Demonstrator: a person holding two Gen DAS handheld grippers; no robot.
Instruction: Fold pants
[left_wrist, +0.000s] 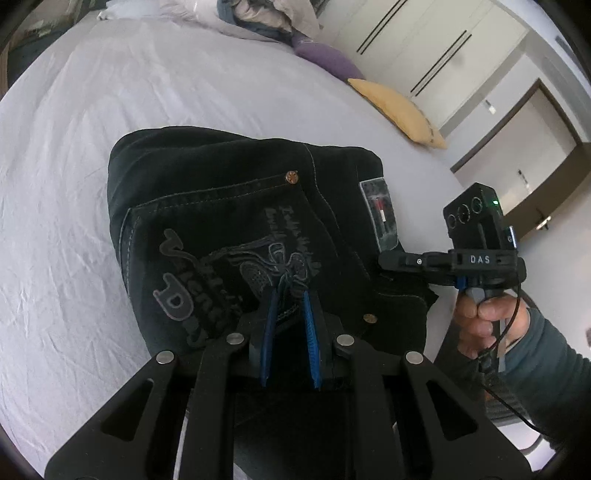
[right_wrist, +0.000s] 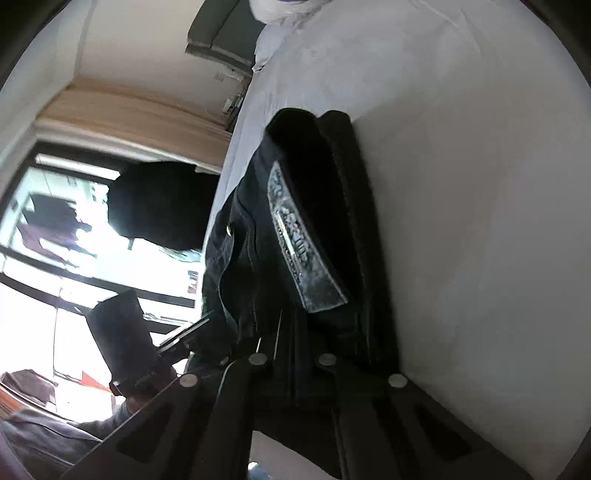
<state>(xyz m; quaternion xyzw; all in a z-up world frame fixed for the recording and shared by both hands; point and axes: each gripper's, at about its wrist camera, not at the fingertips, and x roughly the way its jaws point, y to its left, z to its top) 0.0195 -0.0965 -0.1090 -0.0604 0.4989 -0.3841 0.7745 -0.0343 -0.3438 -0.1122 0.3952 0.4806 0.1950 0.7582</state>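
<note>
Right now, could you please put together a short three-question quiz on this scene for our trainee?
1. True or false: the black pants lie spread out at full length on the bed sheet.
2. Which pillow lies nearer the pants: A) the yellow pillow, B) the purple pillow?
3. Fill in: the left tongs have their blue fingers over the printed back ____ of the pants.

Key:
1. False; they are folded into a compact bundle.
2. A.
3. Pocket. The right tongs are at the waistband beside the label patch.
</note>
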